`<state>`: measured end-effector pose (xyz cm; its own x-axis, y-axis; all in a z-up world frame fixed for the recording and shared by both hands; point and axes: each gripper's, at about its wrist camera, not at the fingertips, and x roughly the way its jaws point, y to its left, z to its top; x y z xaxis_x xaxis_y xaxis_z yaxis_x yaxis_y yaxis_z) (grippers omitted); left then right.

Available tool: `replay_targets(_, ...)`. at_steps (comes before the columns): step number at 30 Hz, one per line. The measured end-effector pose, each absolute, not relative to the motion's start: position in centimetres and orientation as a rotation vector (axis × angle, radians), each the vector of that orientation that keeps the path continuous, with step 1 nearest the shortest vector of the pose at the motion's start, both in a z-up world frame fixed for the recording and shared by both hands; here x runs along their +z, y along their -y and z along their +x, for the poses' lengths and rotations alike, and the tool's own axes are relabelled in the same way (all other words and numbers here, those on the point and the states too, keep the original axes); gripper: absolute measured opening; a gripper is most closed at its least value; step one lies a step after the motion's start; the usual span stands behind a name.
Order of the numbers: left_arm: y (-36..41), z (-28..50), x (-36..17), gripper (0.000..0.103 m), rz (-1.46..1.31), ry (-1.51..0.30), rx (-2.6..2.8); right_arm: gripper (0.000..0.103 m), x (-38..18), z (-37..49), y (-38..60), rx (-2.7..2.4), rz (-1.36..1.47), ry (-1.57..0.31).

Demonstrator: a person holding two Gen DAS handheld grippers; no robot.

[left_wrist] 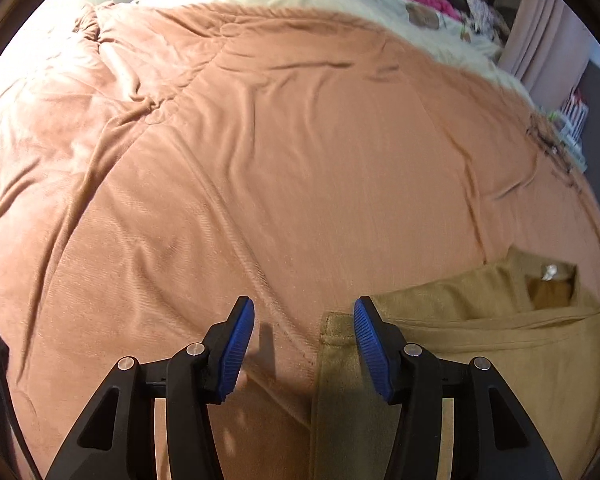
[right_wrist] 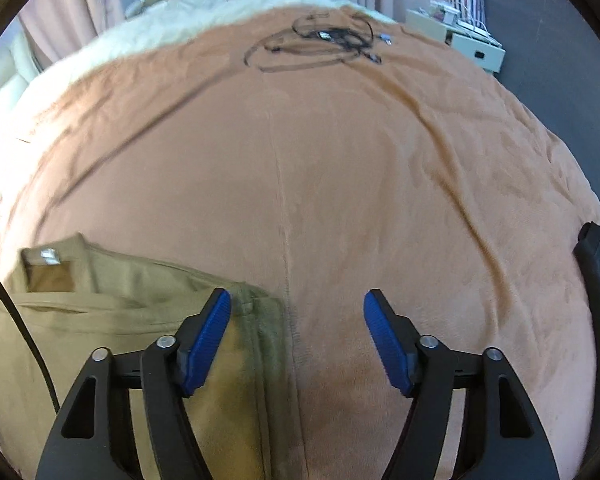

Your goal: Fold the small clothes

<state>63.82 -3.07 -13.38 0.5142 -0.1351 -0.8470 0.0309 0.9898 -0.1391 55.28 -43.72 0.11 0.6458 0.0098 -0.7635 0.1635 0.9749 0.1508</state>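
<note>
Hovered both tools spread and empty: left tool (left_wrist: 304,344) and right tool (right_wrist: 298,340) over opposite edges of the tan shirt (left_wrist: 460,332) lying flat on the bed's brown blanket (left_wrist: 260,160). Looked mid-fold; probably needed pinching both edges next. Cable tangle (right_wrist: 320,44) further back.

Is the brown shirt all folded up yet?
Partly. The brown shirt lies on the blanket with its sides folded in. Nothing is in hand: the left gripper and right gripper hover open at its edges. It likely needs folding in half.
</note>
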Motion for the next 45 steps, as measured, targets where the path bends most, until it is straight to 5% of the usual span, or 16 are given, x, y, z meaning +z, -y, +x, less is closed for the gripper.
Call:
replay_targets(3,2.2,63.5,-13.4,0.054,-0.143,-1.04,-0.13,0.047,0.5,54.0,44.6,-0.035,0.248,-0.855)
replay_targets(8,1.9,63.3,-14.8,0.054,-0.197,-1.078,-0.187,0.046,-0.3,53.3,45.5,0.029,0.268,-0.877)
replay_targets(13,2.4,63.3,-16.0,0.024,-0.246,-1.102,-0.232,0.042,-0.9,54.8,45.7,0.043,0.254,-0.907)
replay_targets(20,2.6,62.9,-14.7,0.007,-0.22,-1.071,-0.24,0.003,-0.5,56.6,43.4,0.049,0.163,-0.932)
replay_targets(37,3.9,62.1,-5.5,0.006,-0.127,-0.909,-0.23,0.002,6.2,51.9,44.1,0.039,0.101,-0.826)
replay_targets(45,5.4,66.5,-7.0,0.006,-0.089,-0.933,-0.165,0.002,5.3,56.1,44.5,-0.025,0.131,-0.848)
